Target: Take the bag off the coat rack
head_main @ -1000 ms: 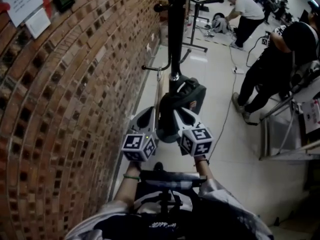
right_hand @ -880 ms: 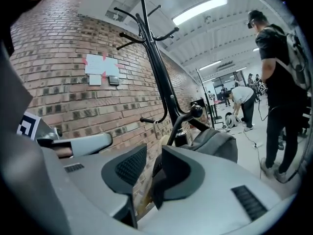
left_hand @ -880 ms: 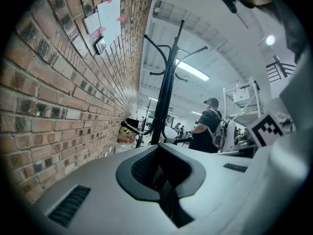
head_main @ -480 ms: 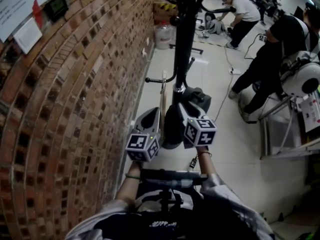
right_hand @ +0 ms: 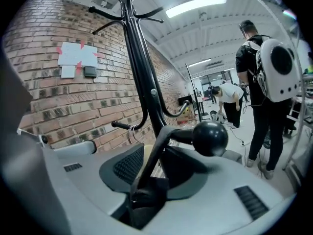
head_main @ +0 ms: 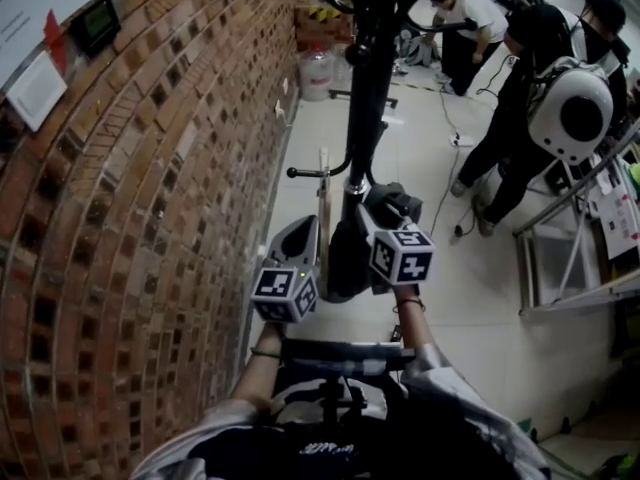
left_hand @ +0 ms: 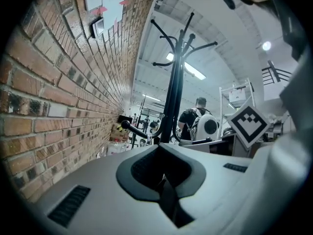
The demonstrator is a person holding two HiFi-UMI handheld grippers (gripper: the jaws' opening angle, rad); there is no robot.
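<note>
The right gripper [head_main: 366, 214] has edged up toward the coat rack [head_main: 368, 98], and its jaws have spread wide since a second ago.
The dark bag [head_main: 342, 264] hangs low against the rack. Its strap [right_hand: 151, 166] is looped over a knob-ended peg [right_hand: 210, 137] and runs down between the right gripper's parted jaws, which do not pinch it. The left gripper [head_main: 298, 236] sits just beside it, nearer the brick wall [head_main: 150, 218], jaws drawn together on nothing. A person [head_main: 515, 118] wearing a white backpack [head_main: 572, 114] has stepped closer on the right.
</note>
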